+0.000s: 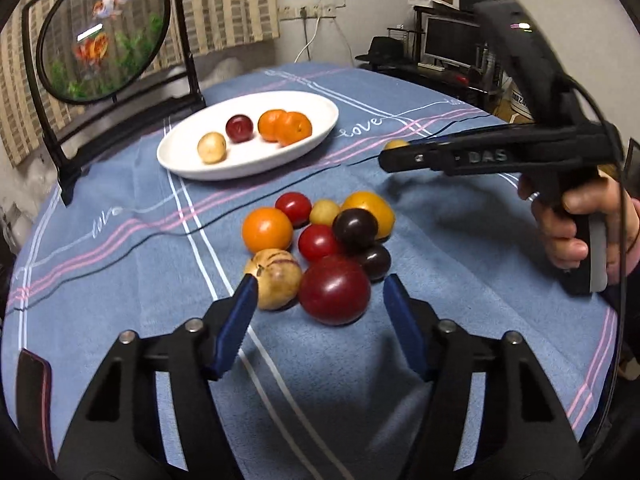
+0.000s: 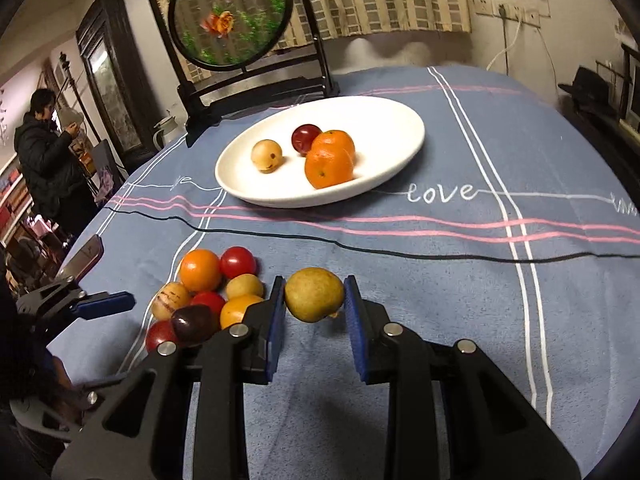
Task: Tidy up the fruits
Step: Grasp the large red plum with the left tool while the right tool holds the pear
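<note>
Yellow-green fruit (image 2: 314, 294) clamped between blue pads of right tongs (image 2: 315, 308), lower centre of right wrist frame, lifted off blue-clothed worktop (image 2: 440, 280). Fruit pile (image 1: 320, 248) centre of left wrist frame, just beyond left tongs (image 1: 320, 300), jaws apart, gripping nothing. White plate (image 2: 248, 184) with four fruits farther back.

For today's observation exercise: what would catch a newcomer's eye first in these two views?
Probably the bright pile of loose fruit on the blue tablecloth, just ahead of the open left gripper. Next, the white plate farther back, already holding four fruits, and the right gripper shut on a yellow-green fruit. Behind the plate stands a round goldfish screen.
</note>
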The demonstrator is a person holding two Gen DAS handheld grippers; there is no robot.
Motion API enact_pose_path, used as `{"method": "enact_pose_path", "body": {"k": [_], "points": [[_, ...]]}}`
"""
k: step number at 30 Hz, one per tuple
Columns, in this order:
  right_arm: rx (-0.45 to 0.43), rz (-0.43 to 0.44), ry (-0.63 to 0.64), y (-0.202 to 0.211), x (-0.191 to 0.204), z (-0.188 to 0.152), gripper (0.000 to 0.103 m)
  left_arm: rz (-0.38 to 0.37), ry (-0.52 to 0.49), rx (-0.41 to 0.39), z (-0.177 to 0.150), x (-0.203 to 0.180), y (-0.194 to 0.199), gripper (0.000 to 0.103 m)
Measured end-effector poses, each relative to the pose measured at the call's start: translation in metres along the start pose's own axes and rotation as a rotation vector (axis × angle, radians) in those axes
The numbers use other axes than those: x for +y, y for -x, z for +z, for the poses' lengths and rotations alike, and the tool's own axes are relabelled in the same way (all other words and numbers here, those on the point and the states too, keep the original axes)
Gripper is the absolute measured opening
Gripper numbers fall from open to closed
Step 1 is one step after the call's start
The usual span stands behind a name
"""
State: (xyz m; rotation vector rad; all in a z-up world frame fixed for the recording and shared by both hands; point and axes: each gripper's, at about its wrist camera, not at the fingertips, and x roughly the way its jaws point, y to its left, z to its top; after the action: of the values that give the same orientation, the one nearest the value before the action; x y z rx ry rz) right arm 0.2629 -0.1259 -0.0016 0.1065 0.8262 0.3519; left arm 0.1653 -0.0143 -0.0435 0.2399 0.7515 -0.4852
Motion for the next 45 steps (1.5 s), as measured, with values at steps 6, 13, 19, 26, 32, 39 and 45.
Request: {"method": "enact_pose_path", "body": {"k": [6, 13, 19, 26, 32, 39, 45], "points": [[-0.002, 0.018, 0.016, 0.004, 0.006, 0.0, 0.029, -0.027, 0.031, 0.037, 0.002, 0.001, -0.008, 0.053], [-0.001, 0.029, 0.027, 0.005, 0.008, 0.0, 0.029, -0.036, 0.032, 0.05, 0.002, -0.003, -0.01, 0.053], [0.001, 0.036, 0.032, 0.006, 0.009, 0.0, 0.029, -0.033, 0.034, 0.068, 0.005, -0.01, -0.015, 0.054], [-0.002, 0.029, 0.034, 0.006, 0.01, -0.001, 0.029, -0.031, 0.065, 0.08, 0.006, -0.008, -0.019, 0.054], [-0.002, 0.025, 0.032, 0.006, 0.01, -0.002, 0.029, -0.016, 0.074, 0.101, 0.006, -0.008, -0.024, 0.053], [-0.008, 0.023, 0.031, 0.007, 0.01, -0.001, 0.029, -0.024, 0.133, 0.131, 0.005, 0.003, -0.029, 0.042], [-0.011, 0.027, 0.032, 0.009, 0.01, -0.002, 0.029, -0.038, 0.149, 0.121, 0.003, 0.005, -0.026, 0.042]]}}
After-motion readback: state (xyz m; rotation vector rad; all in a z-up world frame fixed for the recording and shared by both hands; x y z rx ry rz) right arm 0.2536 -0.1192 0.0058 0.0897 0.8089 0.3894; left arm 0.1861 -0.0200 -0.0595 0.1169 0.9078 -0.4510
